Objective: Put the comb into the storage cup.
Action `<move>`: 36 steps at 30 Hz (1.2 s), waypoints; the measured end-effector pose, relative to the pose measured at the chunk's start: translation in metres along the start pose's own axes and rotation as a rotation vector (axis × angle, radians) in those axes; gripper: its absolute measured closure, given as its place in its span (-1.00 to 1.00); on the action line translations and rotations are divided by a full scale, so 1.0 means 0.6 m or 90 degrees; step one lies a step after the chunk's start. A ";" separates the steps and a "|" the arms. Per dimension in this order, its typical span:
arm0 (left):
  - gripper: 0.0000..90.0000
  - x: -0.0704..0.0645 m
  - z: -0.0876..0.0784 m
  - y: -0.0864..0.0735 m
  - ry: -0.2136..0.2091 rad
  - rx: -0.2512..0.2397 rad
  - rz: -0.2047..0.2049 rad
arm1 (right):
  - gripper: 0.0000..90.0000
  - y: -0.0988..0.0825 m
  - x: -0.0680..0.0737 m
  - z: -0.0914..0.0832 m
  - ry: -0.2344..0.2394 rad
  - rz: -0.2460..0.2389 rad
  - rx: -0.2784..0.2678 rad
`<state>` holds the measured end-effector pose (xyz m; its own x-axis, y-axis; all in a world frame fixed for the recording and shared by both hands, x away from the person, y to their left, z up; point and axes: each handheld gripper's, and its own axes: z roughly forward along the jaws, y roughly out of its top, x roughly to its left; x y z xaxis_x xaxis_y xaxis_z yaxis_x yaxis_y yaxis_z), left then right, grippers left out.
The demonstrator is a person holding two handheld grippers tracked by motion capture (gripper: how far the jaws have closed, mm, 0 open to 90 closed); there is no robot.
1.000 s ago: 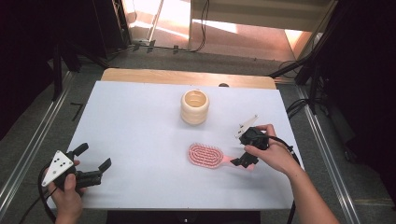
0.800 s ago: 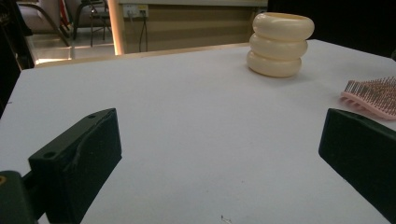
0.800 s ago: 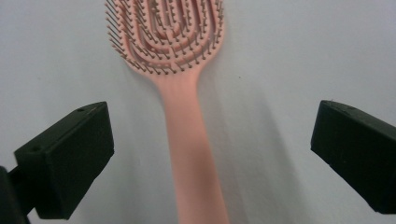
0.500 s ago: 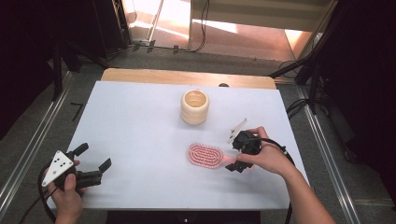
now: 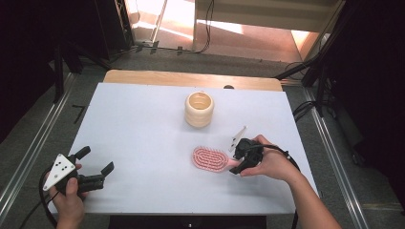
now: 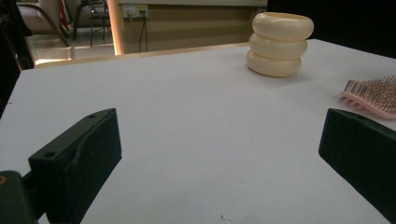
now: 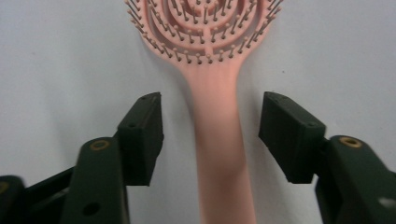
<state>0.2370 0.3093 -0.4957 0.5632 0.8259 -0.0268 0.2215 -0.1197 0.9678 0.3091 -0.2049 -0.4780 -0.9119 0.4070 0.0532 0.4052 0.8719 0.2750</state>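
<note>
Since the earlier frame the right gripper [image 5: 235, 165] has come down and in toward the pink hairbrush [image 5: 210, 159], and its jaws have just been closing, with the brush handle [image 7: 219, 140] between them but not yet pinched; the left gripper [image 5: 98, 174] has kept its place. Going left to right: the left gripper rests near the table's [image 5: 143, 119] front left corner, jaws wide apart and holding nothing. The cream ringed cup [image 5: 199, 109] stands upright past the middle, toward the far edge. The hairbrush lies bristles up, right of centre, toward the front edge, handle pointing at the right gripper. The step in hand looks like grasping the brush by its handle; next the jaws need to close squarely on it before any lift.
</note>
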 end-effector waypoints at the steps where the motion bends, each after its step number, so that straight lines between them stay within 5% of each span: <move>1: -1.00 0.000 0.000 0.000 0.000 0.000 0.000 | -0.04 0.001 0.001 0.001 -0.001 0.001 -0.001; 11: -1.00 0.000 0.000 0.000 -0.001 0.000 0.000 | 0.42 0.012 0.004 0.011 -0.018 -0.012 0.009; 19: -1.00 0.000 0.000 0.000 0.000 0.001 0.001 | 0.50 0.013 0.010 0.013 -0.031 -0.041 0.010; 25: -1.00 0.000 -0.001 0.000 0.000 0.000 -0.001 | 0.51 0.014 0.015 0.012 -0.037 -0.018 0.013; 36: -1.00 0.000 -0.001 0.000 0.000 0.000 -0.001 | 0.51 0.004 0.016 0.009 -0.037 0.007 -0.043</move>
<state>0.2366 0.3094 -0.4956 0.5622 0.8265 -0.0284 0.2228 -0.1183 0.9677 0.3014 -0.1976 -0.4821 -0.9011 0.4336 0.0012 0.4083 0.8476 0.3388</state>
